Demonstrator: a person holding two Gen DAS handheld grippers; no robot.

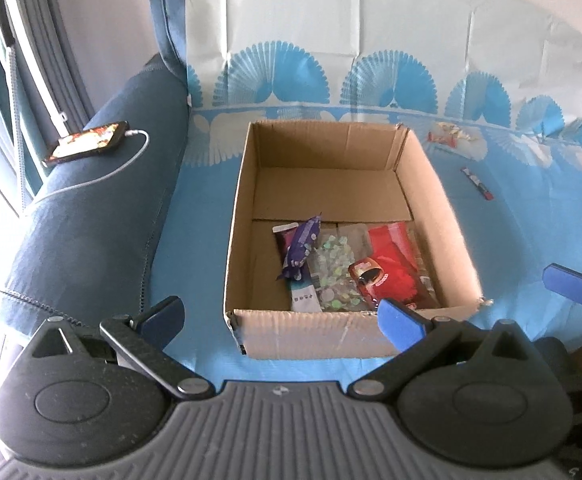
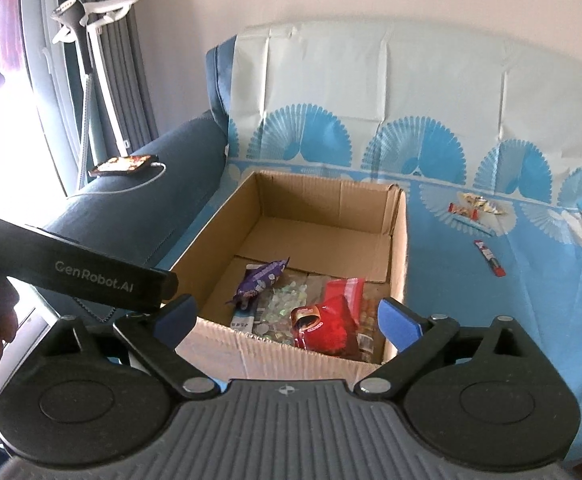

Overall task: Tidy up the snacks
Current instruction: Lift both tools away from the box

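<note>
An open cardboard box (image 1: 319, 332) (image 2: 398, 220) stands on a sofa seat covered by a blue patterned sheet. In its near part lie a purple snack packet (image 1: 301, 250) (image 2: 259, 278), a clear bag of pale candies (image 1: 333, 276) (image 2: 281, 306) and a red snack bag (image 1: 391, 260) (image 2: 337, 316). Loose on the sheet to the right are a red-and-white snack stick (image 1: 477, 183) (image 2: 489, 258) and small wrapped snacks (image 1: 453, 134) (image 2: 476, 205). My left gripper (image 1: 281, 316) is open and empty at the box's near wall. My right gripper (image 2: 287, 316) is open and empty at the box's near edge.
A phone (image 1: 87, 144) (image 2: 125, 165) on a white charging cable lies on the dark blue sofa armrest (image 1: 91, 220) at the left. The left gripper's black body (image 2: 71, 272) crosses the right wrist view's left side. Curtains and a white stand are at the far left.
</note>
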